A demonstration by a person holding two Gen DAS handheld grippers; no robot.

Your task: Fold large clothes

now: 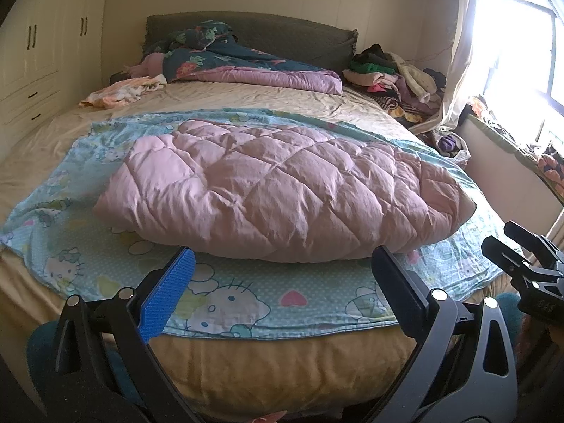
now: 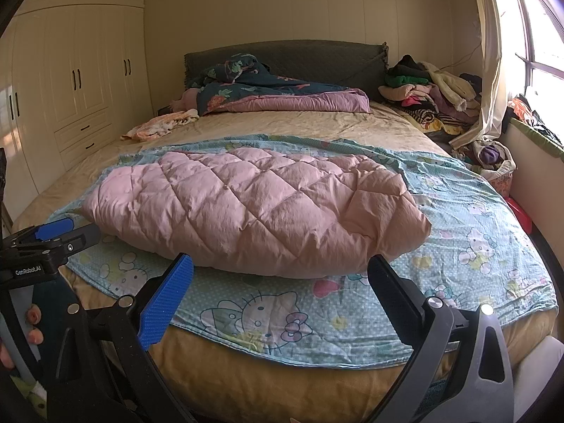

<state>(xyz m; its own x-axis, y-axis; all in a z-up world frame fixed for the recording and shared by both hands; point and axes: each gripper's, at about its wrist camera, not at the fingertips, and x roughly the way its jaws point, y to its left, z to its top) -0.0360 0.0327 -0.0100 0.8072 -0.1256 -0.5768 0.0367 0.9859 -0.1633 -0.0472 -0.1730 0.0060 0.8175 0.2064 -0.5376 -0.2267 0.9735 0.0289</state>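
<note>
- One pink quilted coat (image 1: 282, 190) lay folded on one blue cartoon-print sheet (image 1: 225, 303), which was spread across the bed (image 1: 282, 370).
- Two pairs of tongs were there, the left tongs (image 1: 282, 282) and the right tongs (image 2: 280, 289), both spread wide and holding nothing.
- The coat lay just beyond both tips, clear of them.
- One heap of clothes (image 2: 430, 88) sat by the window.

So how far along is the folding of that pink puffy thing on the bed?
Done, it seems: the pink quilted garment lies folded into one compact bundle on the cartoon-print sheet. In hand: nothing; the left hand-held gripper and right hand-held gripper are both open, short of the bundle. Left: perhaps another fold, and the heap of clothes by the window.
</note>
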